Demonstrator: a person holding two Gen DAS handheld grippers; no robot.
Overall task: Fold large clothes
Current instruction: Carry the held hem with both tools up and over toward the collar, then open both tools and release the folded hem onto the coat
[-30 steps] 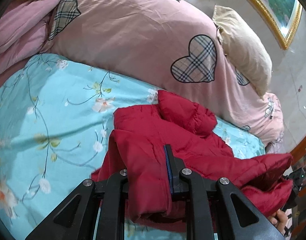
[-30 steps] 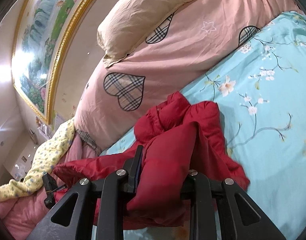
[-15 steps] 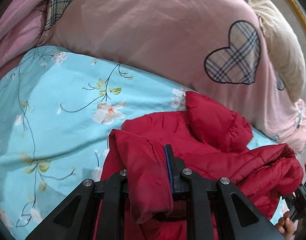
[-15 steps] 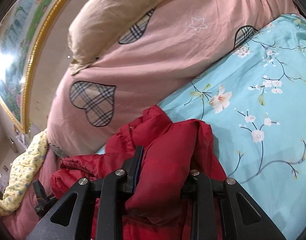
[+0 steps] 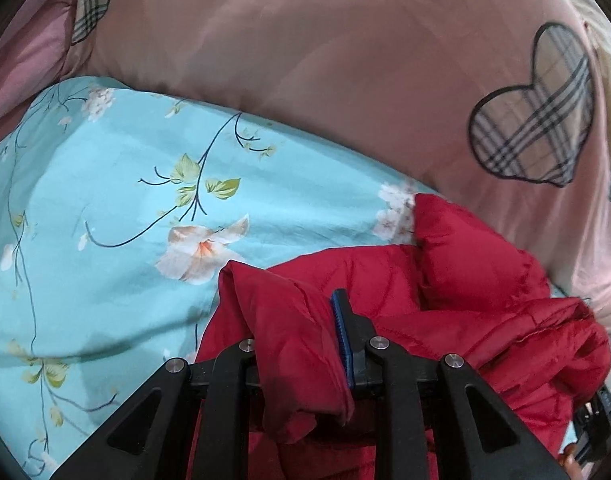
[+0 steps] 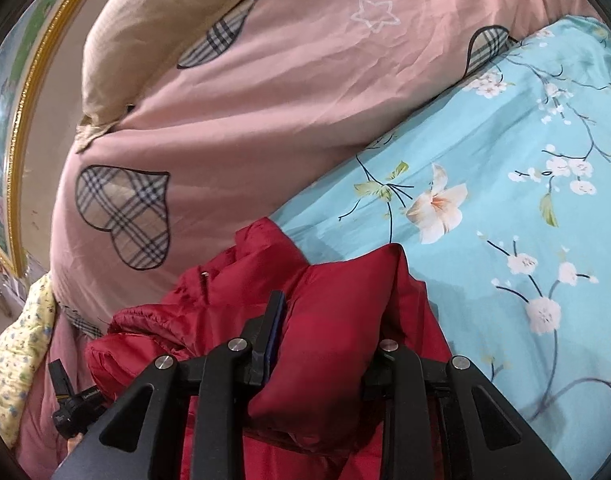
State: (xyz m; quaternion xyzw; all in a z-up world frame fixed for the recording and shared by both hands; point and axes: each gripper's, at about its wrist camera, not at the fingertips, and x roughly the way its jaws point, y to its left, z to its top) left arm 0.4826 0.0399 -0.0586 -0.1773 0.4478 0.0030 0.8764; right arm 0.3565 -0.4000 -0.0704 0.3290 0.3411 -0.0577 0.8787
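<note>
A red puffer jacket (image 5: 457,280) lies bunched on the turquoise floral bedsheet (image 5: 105,208). My left gripper (image 5: 293,332) is shut on a thick fold of the jacket, which fills the space between its fingers. In the right wrist view my right gripper (image 6: 329,336) is shut on another fold of the red jacket (image 6: 337,320) and holds it above the sheet (image 6: 505,240). The jacket's hood and collar spread beyond the fingers toward the pink duvet.
A big pink duvet with plaid hearts (image 5: 345,80) is heaped along the far side of the bed, also seen in the right wrist view (image 6: 265,100). A beige pillow (image 6: 165,20) lies on it. A gold-framed picture (image 6: 9,120) hangs on the wall.
Both grippers have moved forward and lower toward the duvet, still gripping the jacket. The sheet and duvet now fill more of both views.
</note>
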